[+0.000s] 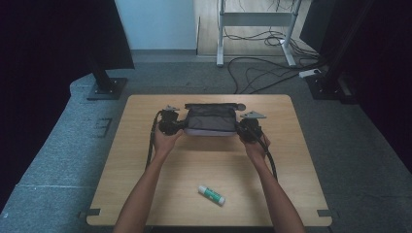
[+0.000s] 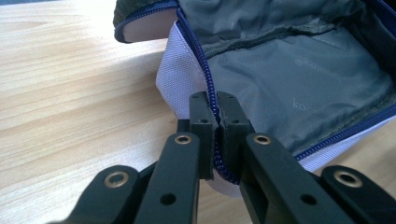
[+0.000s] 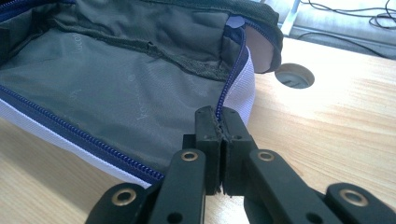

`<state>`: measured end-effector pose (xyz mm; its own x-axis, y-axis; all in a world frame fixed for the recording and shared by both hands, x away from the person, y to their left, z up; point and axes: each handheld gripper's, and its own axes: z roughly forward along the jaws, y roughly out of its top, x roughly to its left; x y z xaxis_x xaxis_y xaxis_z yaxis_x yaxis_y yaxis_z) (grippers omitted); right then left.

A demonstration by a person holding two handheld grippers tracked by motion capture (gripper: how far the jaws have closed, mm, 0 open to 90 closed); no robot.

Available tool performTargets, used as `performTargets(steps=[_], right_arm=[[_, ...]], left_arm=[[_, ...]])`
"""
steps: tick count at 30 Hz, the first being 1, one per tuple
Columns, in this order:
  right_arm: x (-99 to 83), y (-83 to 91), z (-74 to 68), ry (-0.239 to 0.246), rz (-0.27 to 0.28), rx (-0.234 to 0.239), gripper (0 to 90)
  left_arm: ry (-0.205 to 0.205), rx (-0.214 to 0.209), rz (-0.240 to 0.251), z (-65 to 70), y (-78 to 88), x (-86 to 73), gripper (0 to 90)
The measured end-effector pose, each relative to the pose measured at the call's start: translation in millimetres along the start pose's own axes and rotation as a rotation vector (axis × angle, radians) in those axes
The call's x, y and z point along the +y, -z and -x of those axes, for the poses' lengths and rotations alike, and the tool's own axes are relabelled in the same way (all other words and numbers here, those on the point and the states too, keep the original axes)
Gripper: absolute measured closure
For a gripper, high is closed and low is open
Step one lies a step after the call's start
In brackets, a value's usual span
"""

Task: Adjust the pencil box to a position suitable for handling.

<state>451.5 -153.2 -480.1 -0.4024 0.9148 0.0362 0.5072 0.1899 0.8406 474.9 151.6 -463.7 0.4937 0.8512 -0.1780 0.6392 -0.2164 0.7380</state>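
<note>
Glue stick (image 1: pixel 211 194), near table edge, untouched; pouch (image 1: pixel 210 121), mid-table, soft, light, limp fabric, best held by zipper rims; left gripper (image 2: pixel 212 112) and right gripper (image 3: pixel 219 122) each clamped on an end rim.

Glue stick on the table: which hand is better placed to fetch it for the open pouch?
Right, probably. The glue stick lies nearer the right tongs, though both tongs, left too, are clamped on the pouch rim.

A pale wooden table (image 1: pixel 145 194) stands on grey carpet (image 1: pixel 53 160). At twelve o'clock, cables (image 1: pixel 262 73) sprawl beneath a desk frame (image 1: pixel 257 29); dark curtains (image 1: pixel 48 43) hang at ten and two.
</note>
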Motion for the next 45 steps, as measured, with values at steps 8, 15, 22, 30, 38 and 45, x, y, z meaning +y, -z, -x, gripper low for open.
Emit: performTargets(steps=[8,15,22,30,38,45], right_arm=[[4.7,10.4,-12.2,0.039,0.019,0.007,87.2],[5.3,17.8,-13.2,0.020,0.032,0.026,87.2],[7.5,25.4,-18.7,0.027,0.057,0.027,87.2],[8.1,32.1,-25.3,0.033,0.068,0.037,87.2],[9.1,38.6,-33.0,0.045,0.085,0.051,87.2],[1.8,42.8,-38.7,0.047,0.095,0.070,87.2]], left_arm=[[-0.011,0.004,0.012,0.0,16.6,-1.5,86.7],[-0.028,-0.010,0.007,2.6,24.8,-2.3,86.7],[-0.027,-0.015,0.029,3.2,34.8,-1.1,86.7],[-0.030,-0.023,0.041,2.2,44.2,-4.5,86.8],[-0.030,-0.031,0.048,-1.2,52.2,-8.8,87.1],[-0.027,-0.043,0.052,-3.1,57.7,-20.0,87.1]])
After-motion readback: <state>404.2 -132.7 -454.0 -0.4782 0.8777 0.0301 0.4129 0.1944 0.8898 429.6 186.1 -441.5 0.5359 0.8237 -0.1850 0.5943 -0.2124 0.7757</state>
